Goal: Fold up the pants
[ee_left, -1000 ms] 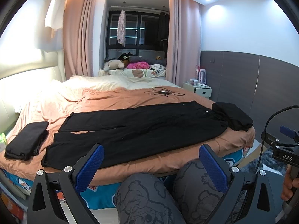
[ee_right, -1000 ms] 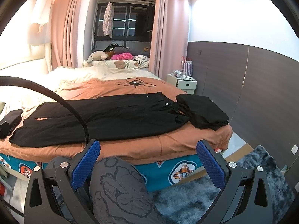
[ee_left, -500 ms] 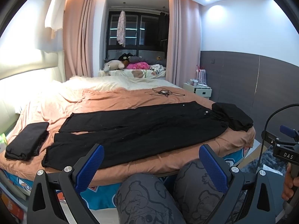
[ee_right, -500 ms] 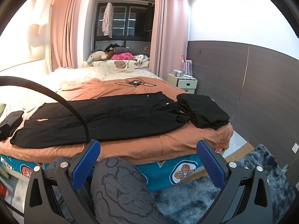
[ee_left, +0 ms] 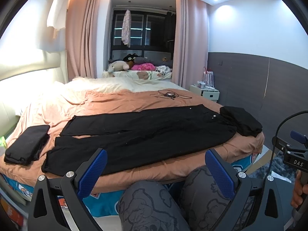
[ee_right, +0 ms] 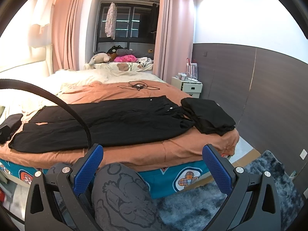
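A bed [ee_left: 123, 104] covered in a rust-orange sheet carries black pants [ee_left: 146, 132] laid flat along its near edge, legs toward the headboard end, waistband toward the foot. A folded black garment [ee_left: 27, 144] sits at the near corner by the headboard; a stack of folded black clothes [ee_right: 207, 115] touches the waistband at the near foot corner. A tangled cable [ee_left: 169, 95] lies toward the far edge, beside a cream blanket [ee_left: 107, 83].

Left wrist view low beside the bed [ee_left: 173, 173], facing across it toward the window, black pants [ee_left: 146, 134] beyond the fingertips, right wrist view alongside, angled further right onto the rug [ee_right: 250, 196], both sharing bed, pants, knees between fingers
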